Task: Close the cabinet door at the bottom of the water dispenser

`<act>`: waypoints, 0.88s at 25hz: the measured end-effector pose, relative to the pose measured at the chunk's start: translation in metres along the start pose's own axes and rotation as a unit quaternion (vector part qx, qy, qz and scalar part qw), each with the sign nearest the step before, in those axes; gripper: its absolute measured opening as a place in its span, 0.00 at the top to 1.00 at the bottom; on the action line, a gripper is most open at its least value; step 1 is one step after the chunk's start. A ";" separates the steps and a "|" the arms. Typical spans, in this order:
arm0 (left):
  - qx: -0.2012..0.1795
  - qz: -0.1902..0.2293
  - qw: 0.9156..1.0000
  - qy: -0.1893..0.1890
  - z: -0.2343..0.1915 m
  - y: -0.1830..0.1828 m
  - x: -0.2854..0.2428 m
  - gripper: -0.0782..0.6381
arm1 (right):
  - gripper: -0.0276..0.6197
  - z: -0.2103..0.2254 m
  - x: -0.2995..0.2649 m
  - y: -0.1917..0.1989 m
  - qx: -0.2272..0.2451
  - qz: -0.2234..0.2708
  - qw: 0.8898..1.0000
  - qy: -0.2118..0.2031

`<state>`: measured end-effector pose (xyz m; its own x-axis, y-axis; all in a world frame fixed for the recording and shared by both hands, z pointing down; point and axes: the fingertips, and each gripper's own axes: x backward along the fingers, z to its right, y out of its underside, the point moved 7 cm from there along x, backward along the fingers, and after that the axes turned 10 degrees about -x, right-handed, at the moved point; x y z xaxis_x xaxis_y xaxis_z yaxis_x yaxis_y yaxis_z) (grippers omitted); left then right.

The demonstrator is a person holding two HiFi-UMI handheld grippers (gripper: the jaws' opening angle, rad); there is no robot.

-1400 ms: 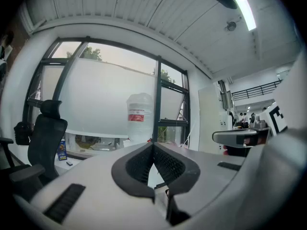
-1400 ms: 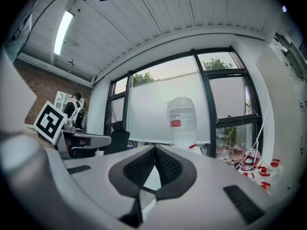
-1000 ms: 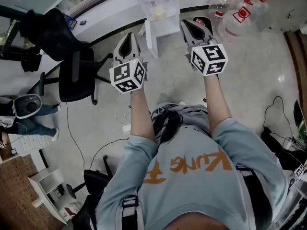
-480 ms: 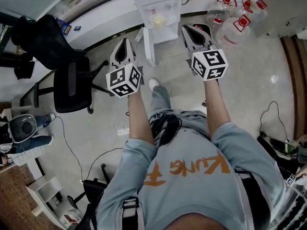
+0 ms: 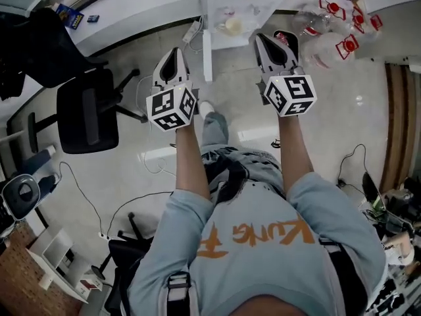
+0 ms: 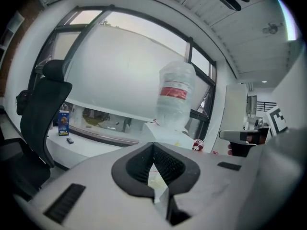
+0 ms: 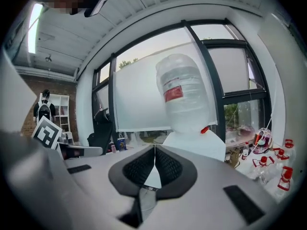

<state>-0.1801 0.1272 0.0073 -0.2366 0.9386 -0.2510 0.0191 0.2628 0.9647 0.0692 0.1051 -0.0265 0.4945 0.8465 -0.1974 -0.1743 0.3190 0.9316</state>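
The white water dispenser (image 5: 230, 2) stands at the top middle of the head view, against the wall. Its bottom cabinet door (image 5: 207, 54) hangs open, edge-on toward me, with pale items showing inside. My left gripper (image 5: 175, 51) is just left of the door, shut and holding nothing. My right gripper (image 5: 264, 39) is to the door's right, also shut and holding nothing. Neither touches the door. In the left gripper view the left gripper (image 6: 153, 146) points at the dispenser's big water bottle (image 6: 176, 97). In the right gripper view the right gripper (image 7: 154, 150) points at that bottle (image 7: 184, 92).
A black office chair (image 5: 89, 110) stands left of the dispenser. Several empty red-capped water bottles (image 5: 335, 25) lie at the right. Cables and a power strip (image 5: 154, 155) run over the floor at left. A white counter (image 5: 131, 8) lines the wall.
Both grippers have travelled forward and lower toward the dispenser. The dispenser and its open door now sit closer, between the two grippers. Both stay shut.
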 end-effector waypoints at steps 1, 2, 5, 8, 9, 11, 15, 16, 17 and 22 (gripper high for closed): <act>0.004 -0.005 1.000 -0.003 -0.010 0.001 -0.009 0.86 | 0.92 -0.001 -0.013 0.000 0.000 -0.006 1.000 0.000; 0.008 -0.009 1.000 -0.005 -0.020 0.001 -0.016 0.86 | 0.92 -0.002 -0.024 0.001 -0.001 -0.012 1.000 0.002; 0.017 -0.025 0.999 -0.009 -0.039 0.006 -0.032 0.86 | 0.92 0.000 -0.042 0.008 -0.008 -0.028 0.999 0.012; 0.021 -0.039 0.999 -0.013 -0.046 0.015 -0.043 0.86 | 0.92 0.008 -0.053 0.021 -0.012 -0.049 0.999 0.017; 0.021 -0.044 0.999 -0.012 -0.046 0.020 -0.046 0.86 | 0.92 0.011 -0.057 0.027 -0.013 -0.056 0.998 0.016; 0.020 -0.057 0.998 -0.008 -0.043 0.031 -0.054 0.86 | 0.92 0.017 -0.067 0.041 -0.016 -0.070 0.997 0.010; 0.028 -0.081 0.996 -0.012 -0.032 0.063 -0.067 0.86 | 0.92 0.031 -0.092 0.075 -0.012 -0.103 0.994 -0.022; 0.031 -0.087 0.996 -0.013 -0.029 0.073 -0.068 0.86 | 0.92 0.035 -0.096 0.084 -0.012 -0.110 0.993 -0.029; 0.033 -0.093 0.995 -0.014 -0.025 0.083 -0.069 0.86 | 0.92 0.038 -0.100 0.093 -0.010 -0.116 0.993 -0.034; 0.044 -0.118 0.992 -0.013 -0.018 0.136 -0.073 0.86 | 0.92 0.048 -0.117 0.145 0.006 -0.150 0.987 -0.063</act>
<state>-0.1774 0.0903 0.1580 -0.2191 0.8541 -0.4716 0.0518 0.4929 0.8686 0.0272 0.0315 0.1465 0.6247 0.6544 -0.4260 0.0055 0.5418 0.8405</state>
